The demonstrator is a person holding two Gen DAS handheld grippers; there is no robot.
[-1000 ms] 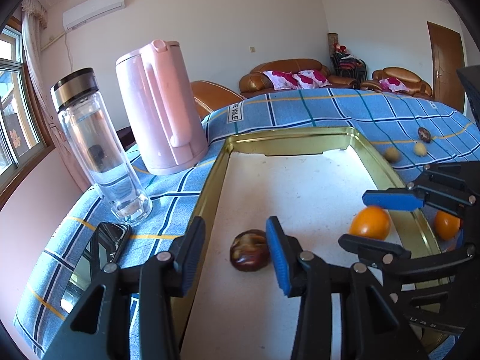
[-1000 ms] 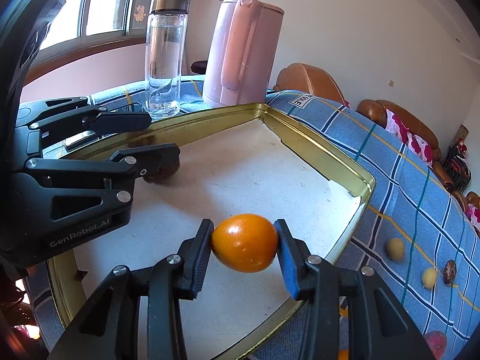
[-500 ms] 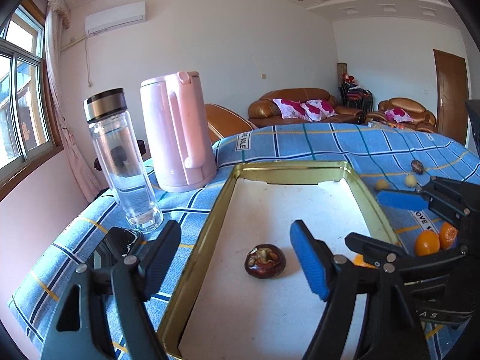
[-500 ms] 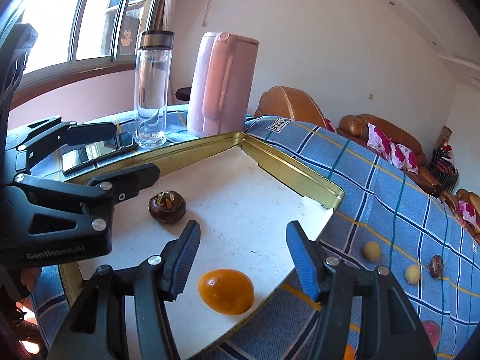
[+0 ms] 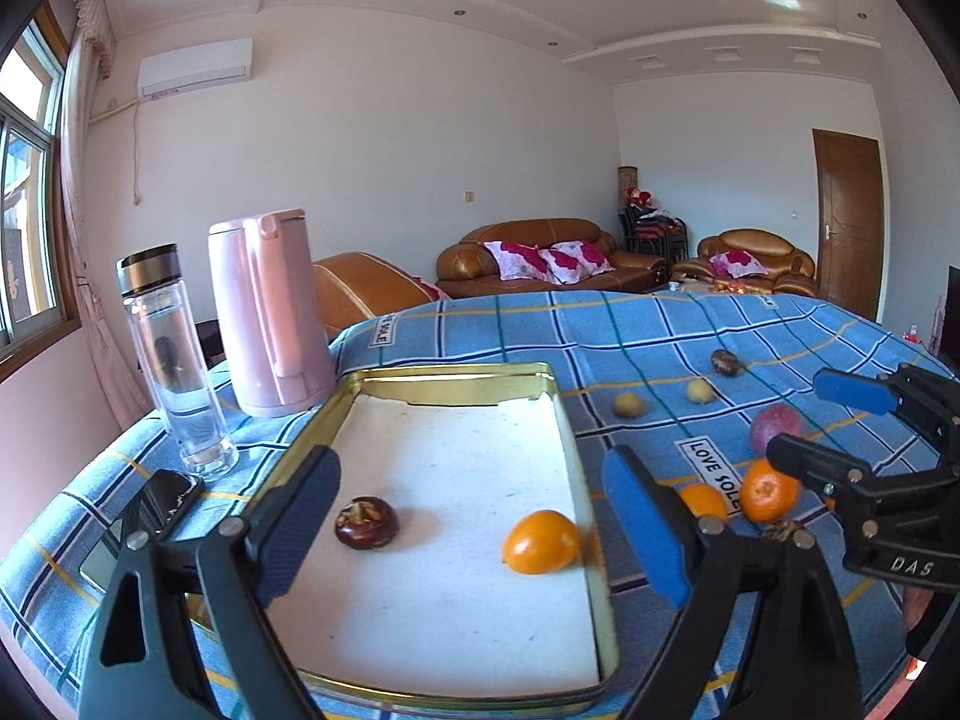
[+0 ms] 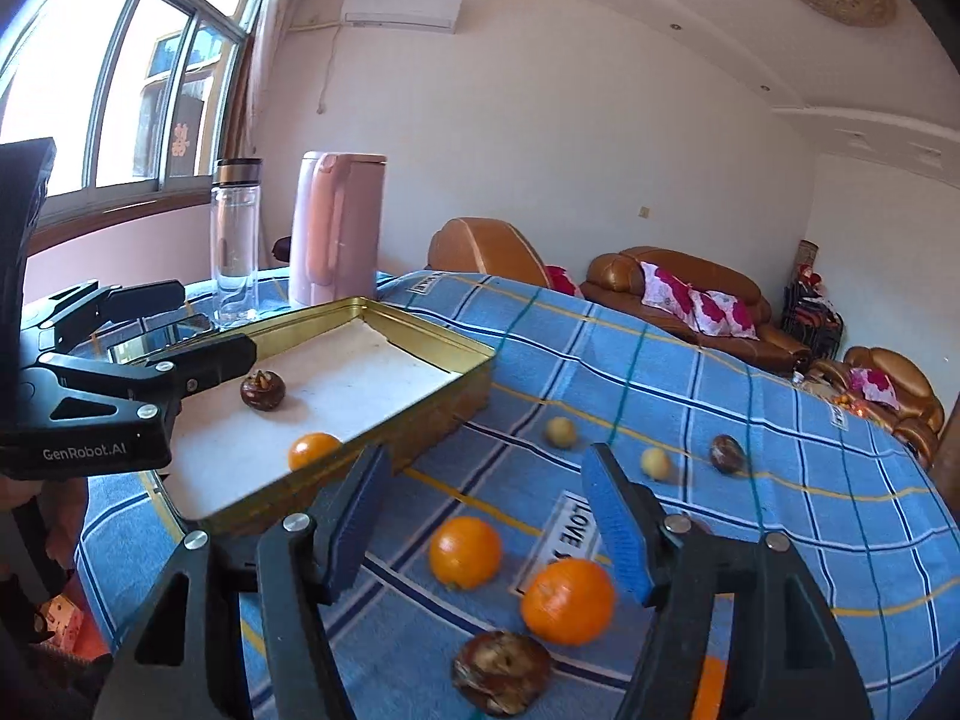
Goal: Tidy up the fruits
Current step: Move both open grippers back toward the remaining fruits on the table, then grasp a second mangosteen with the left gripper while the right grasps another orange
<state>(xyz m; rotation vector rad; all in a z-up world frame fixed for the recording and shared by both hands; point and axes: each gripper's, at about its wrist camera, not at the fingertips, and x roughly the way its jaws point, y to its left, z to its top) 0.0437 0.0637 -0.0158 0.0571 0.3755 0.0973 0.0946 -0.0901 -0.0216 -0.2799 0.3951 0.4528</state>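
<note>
A gold tray (image 5: 456, 373) with a white liner sits on the blue checked cloth. In it lie a dark mangosteen (image 5: 366, 522) and an orange (image 5: 540, 542). My left gripper (image 5: 468, 510) hangs over the tray's near end, its jaws opening, nothing gripped. My right gripper (image 6: 486, 492) is beside the tray over the cloth, jaws opening and empty. Below it lie two loose oranges (image 6: 465, 552) (image 6: 567, 600) and another mangosteen (image 6: 501, 672). Further off are two small yellow fruits (image 6: 560, 432) (image 6: 654, 462), a brown fruit (image 6: 726, 453) and a purple fruit (image 5: 771, 426).
A pink kettle (image 5: 267, 312) and a glass bottle (image 5: 174, 360) stand left of the tray, with a phone (image 5: 162, 498) lying flat near the bottle. Brown sofas (image 5: 552, 255) line the far wall. The cloth drops off at the table's near edge.
The right gripper let go of the orange, which now lies in the tray, and swung off to the loose fruit. The left gripper opened away from the mangosteen. Both drew back and rose.
</note>
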